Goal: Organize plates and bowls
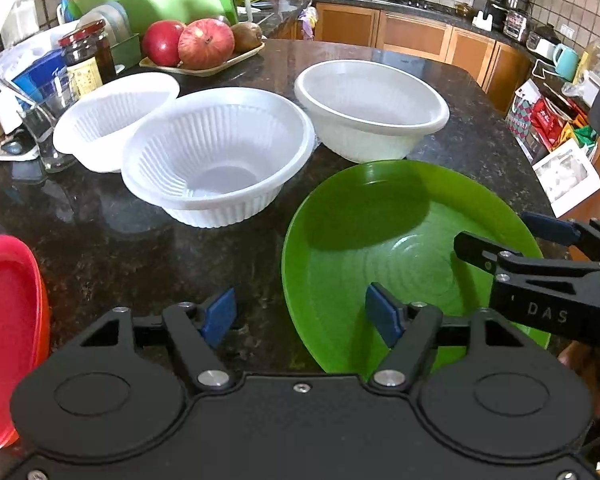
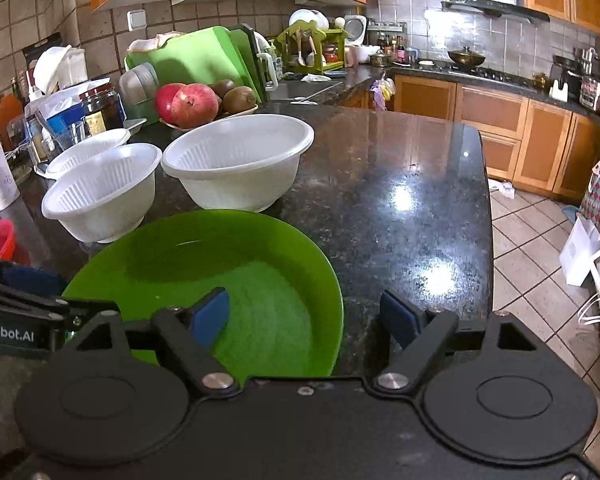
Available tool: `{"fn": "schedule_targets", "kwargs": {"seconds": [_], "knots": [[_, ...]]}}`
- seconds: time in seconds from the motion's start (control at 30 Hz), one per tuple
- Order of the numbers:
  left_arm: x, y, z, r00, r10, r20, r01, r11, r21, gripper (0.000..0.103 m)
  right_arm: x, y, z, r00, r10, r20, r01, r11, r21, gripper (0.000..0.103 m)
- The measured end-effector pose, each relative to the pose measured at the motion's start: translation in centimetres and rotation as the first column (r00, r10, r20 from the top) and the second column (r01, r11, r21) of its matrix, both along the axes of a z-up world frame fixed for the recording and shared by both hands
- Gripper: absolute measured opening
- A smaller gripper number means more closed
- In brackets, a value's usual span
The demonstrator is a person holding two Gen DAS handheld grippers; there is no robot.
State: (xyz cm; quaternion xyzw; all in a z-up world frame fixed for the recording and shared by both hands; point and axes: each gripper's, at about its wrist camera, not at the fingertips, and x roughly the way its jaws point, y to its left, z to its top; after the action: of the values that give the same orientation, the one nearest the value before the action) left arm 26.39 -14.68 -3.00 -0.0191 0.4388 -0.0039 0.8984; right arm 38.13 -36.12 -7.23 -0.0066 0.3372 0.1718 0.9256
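The table is a dark speckled granite island, polished enough to throw back bright ceiling glare near its right edge. Beyond it runs a kitchen of orange wood cabinets, tiled walls and a black worktop with a wok on the hob; pale floor tiles show past the table's right edge.

A green plate lies at the near edge of the table. Behind it stand three white plastic bowls — a smooth-rimmed one toward the middle, a ribbed one to its left, and another ribbed one further toward the cluttered far-left corner. Red plates sit at the near-left edge. A tray of apples and kiwis, a dark jar and a green cutting board crowd the far-left side.

The left hand-held gripper stands open, straddling the plate's left rim without pressing it, one pad over the table and one over the plate. The right hand-held gripper is open too — its jaws straddle the plate's right rim, gripping nothing.
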Motion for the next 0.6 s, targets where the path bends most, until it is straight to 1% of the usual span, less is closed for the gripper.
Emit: {"fn": "schedule_targets", "kwargs": {"seconds": [0.1, 0.23, 0.27, 0.3, 0.33, 0.37, 0.4, 0.43, 0.5, 0.53, 0.57, 0.6], "knots": [[-0.1, 0.4, 0.0, 1.0, 0.012, -0.014, -0.012, 0.999, -0.035, 0.073, -0.1, 0.1, 0.0, 0.999, 0.033, 0.006, -0.033, 0.999, -0.001, 0.087], [-0.3, 0.3, 0.0, 1.0, 0.01, -0.01, -0.01, 1.0, -0.028, 0.073, -0.3, 0.0, 0.0, 0.999, 0.036, 0.011, -0.036, 0.999, 0.006, 0.086], [-0.2, 0.4, 0.0, 1.0, 0.01, -0.015, -0.011, 0.999, -0.034, 0.072, -0.3, 0.1, 0.0, 0.999, 0.038, 0.01, -0.038, 0.999, 0.004, 0.084], [-0.2, 0.5, 0.1, 1.0, 0.01, -0.02, -0.011, 0.999, -0.041, 0.069, -0.4, 0.1, 0.1, 0.999, 0.045, 0.008, -0.045, 0.999, 0.006, 0.08], [-0.2, 0.5, 0.2, 1.0, 0.012, -0.024, -0.013, 0.999, -0.045, 0.062, -0.4, 0.1, 0.2, 0.999, 0.053, 0.006, -0.053, 0.999, 0.007, 0.078], [-0.2, 0.6, 0.3, 1.0, 0.017, -0.025, -0.019, 0.999, -0.047, 0.058, -0.6, 0.0, 0.2, 0.998, 0.062, 0.005, -0.062, 0.998, 0.011, 0.072], [-0.4, 0.6, 0.3, 1.0, 0.018, -0.026, -0.019, 0.999, -0.05, 0.052, -0.7, 0.1, 0.3, 0.997, 0.072, 0.006, -0.072, 0.997, 0.014, 0.066], [-0.4, 0.6, 0.4, 1.0, 0.014, -0.025, -0.015, 0.998, -0.055, 0.046, -0.9, 0.1, 0.4, 0.997, 0.072, 0.007, -0.072, 0.997, 0.012, 0.066], [-0.6, 0.5, 0.4, 1.0, 0.003, -0.022, -0.004, 0.998, -0.06, 0.041, -1.1, 0.1, 0.4, 0.998, 0.064, 0.009, -0.064, 0.998, 0.01, 0.063], [-0.7, 0.5, 0.4, 1.0, -0.001, -0.018, -0.001, 0.998, -0.059, 0.034, -1.2, 0.0, 0.4, 0.998, 0.058, 0.008, -0.058, 0.998, 0.012, 0.061], [-0.8, 0.4, 0.4, 1.0, -0.007, -0.017, 0.006, 0.998, -0.063, 0.032, -1.3, -0.1, 0.5, 0.999, 0.049, 0.006, -0.049, 0.999, 0.014, 0.056], [-0.8, 0.3, 0.4, 1.0, -0.004, -0.017, 0.003, 0.998, -0.061, 0.031, -1.4, -0.3, 0.5, 0.999, 0.042, 0.005, -0.042, 0.999, 0.015, 0.051]]}}
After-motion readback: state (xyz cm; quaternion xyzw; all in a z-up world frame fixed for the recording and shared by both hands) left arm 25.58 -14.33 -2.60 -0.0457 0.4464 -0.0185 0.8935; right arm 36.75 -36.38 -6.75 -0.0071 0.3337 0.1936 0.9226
